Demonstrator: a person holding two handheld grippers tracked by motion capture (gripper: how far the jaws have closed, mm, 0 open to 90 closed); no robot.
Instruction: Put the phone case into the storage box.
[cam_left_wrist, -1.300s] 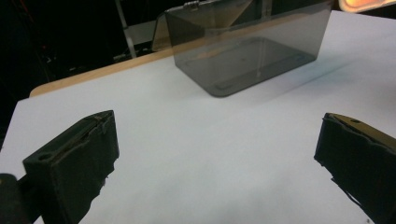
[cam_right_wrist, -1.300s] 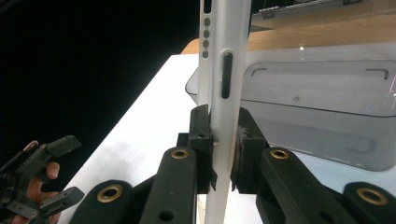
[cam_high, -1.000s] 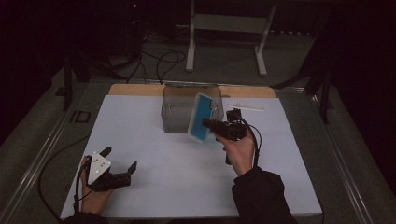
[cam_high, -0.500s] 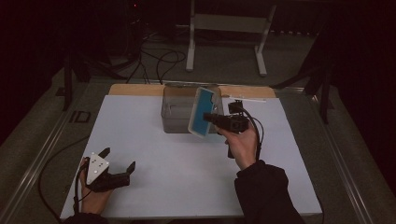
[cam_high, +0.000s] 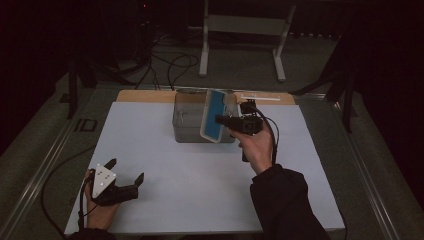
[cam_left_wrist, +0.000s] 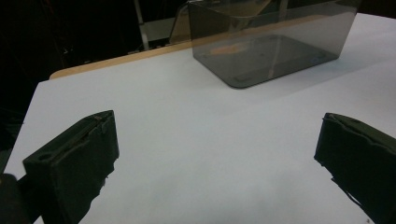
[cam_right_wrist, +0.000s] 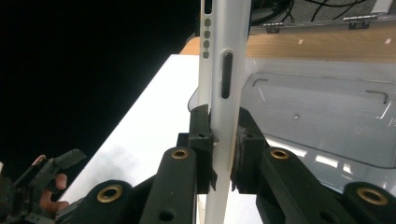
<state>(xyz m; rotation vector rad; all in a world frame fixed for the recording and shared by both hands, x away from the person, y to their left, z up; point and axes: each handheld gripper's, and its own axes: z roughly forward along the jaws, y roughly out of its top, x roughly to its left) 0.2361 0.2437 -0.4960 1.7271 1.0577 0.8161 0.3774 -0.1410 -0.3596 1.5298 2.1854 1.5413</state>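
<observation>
My right gripper is shut on a flat white device with a blue face, held upright and slightly tilted over the front right part of a clear grey plastic bin. In the right gripper view the device's thin white edge rises between my closed jaws, with the bin right behind it. My left gripper rests open near the table's front left corner, nothing between its fingers. From the left gripper view the bin stands far ahead on the white table.
A strip of bare wood runs along the table's far edge. A white metal stand and cables sit on the floor beyond. Open white surface lies between my two grippers.
My right gripper has carried the device up and slightly back toward the bin, turning it more upright. The left gripper has stayed put.
</observation>
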